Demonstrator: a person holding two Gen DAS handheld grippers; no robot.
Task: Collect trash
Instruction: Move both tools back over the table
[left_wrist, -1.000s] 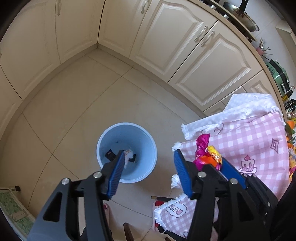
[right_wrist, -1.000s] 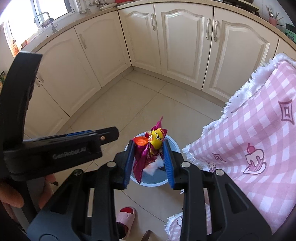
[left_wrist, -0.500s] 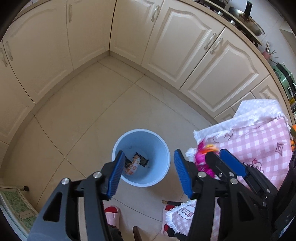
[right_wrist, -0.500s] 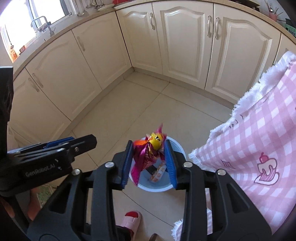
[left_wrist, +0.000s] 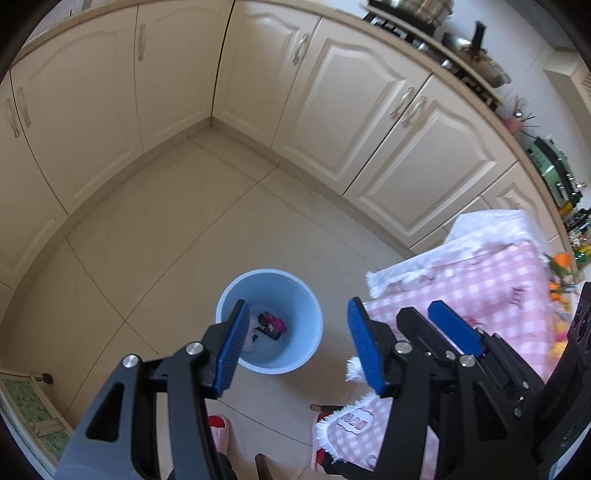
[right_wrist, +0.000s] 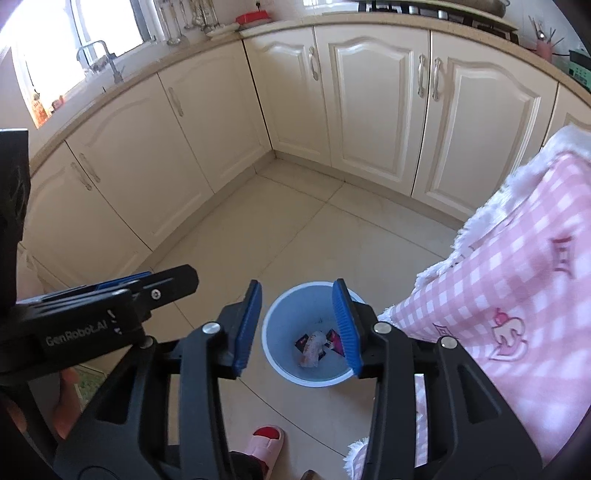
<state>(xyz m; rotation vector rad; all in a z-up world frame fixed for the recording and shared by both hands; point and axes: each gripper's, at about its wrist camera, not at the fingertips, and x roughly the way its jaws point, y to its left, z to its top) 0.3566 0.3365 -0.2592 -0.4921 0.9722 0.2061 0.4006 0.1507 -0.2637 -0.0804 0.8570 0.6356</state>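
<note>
Above the tiled floor, both grippers point down at one blue bin, which stands beside the pink checked cloth.

Right gripper: held over the bin, tilted forward, fingers spread wide with nothing between them; bin opening sits right in the gap. Left gripper: also over the floor near the bin, fingers spread wide, empty; its left finger overlaps the bin rim in the left view. In the right view the left gripper's body shows at the left edge, side-on. The right gripper's blue pads show at the right of the left view, over the cloth.

Trash lies at the bottom of the bin: one whitish crumpled wrapper plus several dark and magenta pieces, around three, exact count hard to tell. Left view shows the magenta-dark piece partly hidden behind the finger.

Counts: two grippers, one bin, one cloth, two pink slippers at the bottom of the left view, one visible in the right view. Cream cabinets run round the corner.
</note>
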